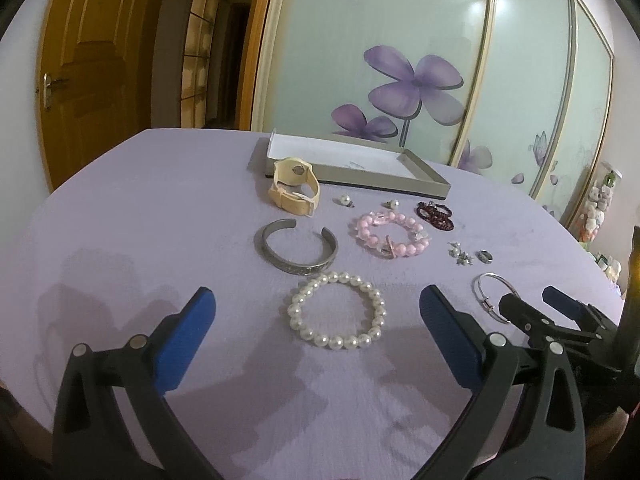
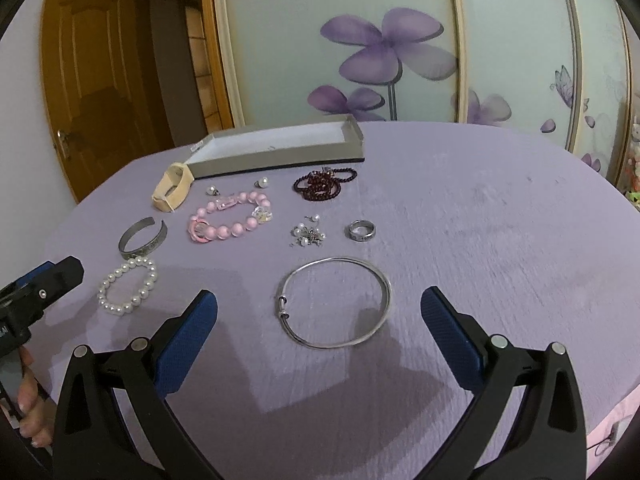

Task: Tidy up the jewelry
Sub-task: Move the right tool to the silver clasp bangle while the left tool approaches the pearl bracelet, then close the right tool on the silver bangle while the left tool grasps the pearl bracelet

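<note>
Slippage is the risk: both tongs, left (image 1: 318, 332) and right (image 2: 319, 332), are held wide and empty, and the thin bangle (image 2: 334, 303) near the bench's front edge could be pushed away on the cloth

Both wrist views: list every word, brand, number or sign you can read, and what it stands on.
None can be read.
Grey cuff bracelet: marks on its outer band, too blurred to read.
Silver ring: marks on its band, too small to read.
Left hand-held gripper: white marks on its body at the frame edge, cut off and unreadable.
</note>
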Available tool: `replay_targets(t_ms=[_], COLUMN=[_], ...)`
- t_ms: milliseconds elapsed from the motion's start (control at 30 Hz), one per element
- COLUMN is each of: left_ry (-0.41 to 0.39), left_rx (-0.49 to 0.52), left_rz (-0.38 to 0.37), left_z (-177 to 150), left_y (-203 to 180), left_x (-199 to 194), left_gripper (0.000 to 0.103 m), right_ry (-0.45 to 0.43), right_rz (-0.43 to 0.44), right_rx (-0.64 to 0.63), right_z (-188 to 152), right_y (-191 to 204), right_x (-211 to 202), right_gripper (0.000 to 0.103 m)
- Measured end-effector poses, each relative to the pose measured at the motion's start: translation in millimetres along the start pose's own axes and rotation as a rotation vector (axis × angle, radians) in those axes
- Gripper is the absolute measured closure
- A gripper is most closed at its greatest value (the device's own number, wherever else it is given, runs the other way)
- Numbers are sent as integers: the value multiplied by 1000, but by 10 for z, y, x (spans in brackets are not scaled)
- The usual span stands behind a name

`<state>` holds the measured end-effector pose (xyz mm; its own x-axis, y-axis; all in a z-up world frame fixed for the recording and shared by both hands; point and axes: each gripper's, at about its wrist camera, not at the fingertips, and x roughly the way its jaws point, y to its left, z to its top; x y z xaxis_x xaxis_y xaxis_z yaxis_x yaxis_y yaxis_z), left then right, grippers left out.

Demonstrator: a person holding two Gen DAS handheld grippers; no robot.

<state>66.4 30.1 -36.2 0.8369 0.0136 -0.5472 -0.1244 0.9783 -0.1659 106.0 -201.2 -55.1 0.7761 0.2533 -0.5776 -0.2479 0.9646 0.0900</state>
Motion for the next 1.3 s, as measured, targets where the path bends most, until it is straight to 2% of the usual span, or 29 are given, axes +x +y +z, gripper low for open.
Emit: replay_targets(t_ms=[167, 333, 533, 767, 800, 833, 867, 1300], left_ry=[10, 37, 71, 103, 109, 114, 117, 167], left_rx=[16, 37, 56, 60, 61, 63, 65, 88], left_rz=[-1, 7, 8, 13, 13, 14, 15, 21], left_z=[57, 89, 83, 101, 103, 110, 112, 120], left_y=[-29, -53, -57, -49, -48, -47, -49, -100], left_x=[58, 149, 241, 343, 356, 367, 380, 483], left_gripper=[2, 2, 2, 2, 2, 2, 2, 2], right_ry=[78, 180, 228, 244, 237, 228, 220, 194], right_rz=[-61, -58, -80, -77, -75, -73, -72, -39], right_rx=[-6, 7, -41, -48, -49, -54, -55, -60], right_z=[81, 103, 106, 135, 142, 146, 151, 115], right_y=[-22, -57, 28, 41, 44, 47, 44, -10], right_x=[141, 302, 374, 403, 403, 396, 387, 313], right_gripper=[1, 2, 5, 8, 15, 27, 30, 31])
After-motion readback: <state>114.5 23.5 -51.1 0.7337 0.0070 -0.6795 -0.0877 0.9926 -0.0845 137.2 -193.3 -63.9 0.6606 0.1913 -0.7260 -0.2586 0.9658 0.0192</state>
